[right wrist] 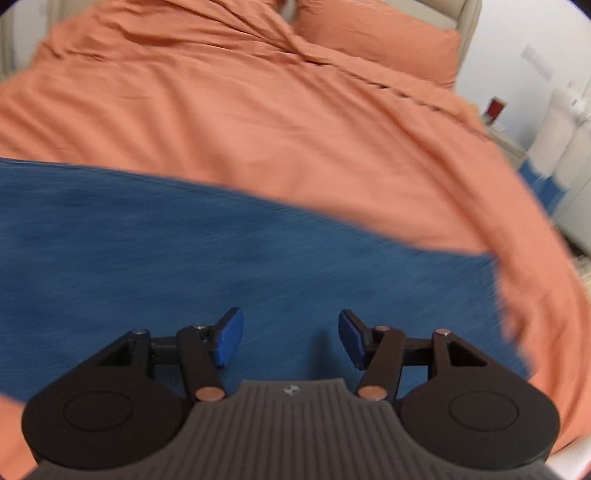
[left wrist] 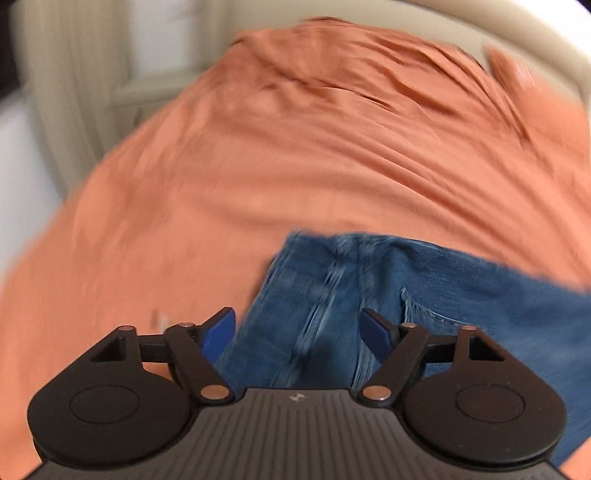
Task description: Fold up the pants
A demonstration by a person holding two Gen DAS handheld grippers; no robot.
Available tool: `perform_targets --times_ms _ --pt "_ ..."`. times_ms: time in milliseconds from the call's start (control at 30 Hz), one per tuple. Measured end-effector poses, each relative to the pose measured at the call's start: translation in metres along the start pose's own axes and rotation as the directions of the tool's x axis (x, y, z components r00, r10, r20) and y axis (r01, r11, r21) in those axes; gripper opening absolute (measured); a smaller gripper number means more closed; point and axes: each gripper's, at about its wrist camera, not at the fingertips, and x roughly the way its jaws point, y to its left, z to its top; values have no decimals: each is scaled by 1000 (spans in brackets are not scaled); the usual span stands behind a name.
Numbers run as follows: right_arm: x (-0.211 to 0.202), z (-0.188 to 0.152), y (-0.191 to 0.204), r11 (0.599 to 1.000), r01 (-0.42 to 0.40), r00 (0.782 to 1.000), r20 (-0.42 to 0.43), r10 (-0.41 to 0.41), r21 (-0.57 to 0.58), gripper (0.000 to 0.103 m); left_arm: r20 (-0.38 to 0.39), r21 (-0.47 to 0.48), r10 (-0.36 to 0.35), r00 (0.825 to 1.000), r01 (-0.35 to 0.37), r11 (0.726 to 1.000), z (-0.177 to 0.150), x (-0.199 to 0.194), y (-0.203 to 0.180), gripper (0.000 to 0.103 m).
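Blue denim pants lie flat on an orange bedspread. In the left wrist view I see their waist end with the fly seam and a pocket. My left gripper is open and empty, just above the waist area. In the right wrist view the pants show as a wide blue band across the bed, blurred by motion. My right gripper is open and empty, hovering over the denim.
The orange bedspread covers the whole bed, with an orange pillow at the far end. A beige headboard curves behind. A white wall and pale furniture stand past the bed's right edge.
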Motion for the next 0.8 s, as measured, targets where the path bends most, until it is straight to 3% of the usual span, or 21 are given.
perform_targets --times_ms 67,133,200,333,400,433,467,500,533,567,633,700,767,800 --pt "-6 -18 30 998 -52 999 10 51 29 54 -4 -163 -63 998 62 985 -19 -3 31 84" --pt "-10 -34 53 993 -97 995 21 96 74 53 3 -316 -133 991 128 940 -39 4 57 84" --pt "-15 -46 65 985 -118 993 38 114 124 53 21 -450 -204 979 191 873 -56 18 75 84" --pt "-22 -59 69 964 -135 991 55 125 230 53 106 -642 -315 943 306 702 -78 54 97 84" --pt "-25 -58 65 961 -126 992 51 117 246 53 156 -674 -312 937 332 660 -80 66 98 84" --pt "-26 -58 63 962 -118 993 46 109 246 53 172 -678 -309 935 340 651 -78 70 98 77" --pt "-27 -59 61 964 -106 994 42 99 245 53 177 -678 -305 936 340 651 -75 72 97 60" --pt "-30 -59 60 966 -92 996 38 86 242 53 158 -666 -276 948 309 679 -67 71 93 46" --pt "-33 -59 59 968 -78 997 34 72 239 53 151 -625 -244 958 284 727 -60 65 88 30" --pt "-35 -59 57 970 -63 998 31 58 236 53 164 -564 -221 961 275 778 -51 55 80 23" --pt "-41 -62 50 971 -31 999 27 26 237 53 225 -442 -193 955 276 853 -36 22 63 21" --pt "-46 -65 38 967 8 1000 24 -15 253 52 257 -328 -151 955 233 915 -25 -1 46 21" --pt "-47 -70 22 958 43 999 11 -48 283 52 235 -261 -88 968 150 954 -21 3 38 21" --pt "-47 -73 13 950 61 998 1 -65 305 52 198 -263 -64 978 116 958 -20 15 39 21"
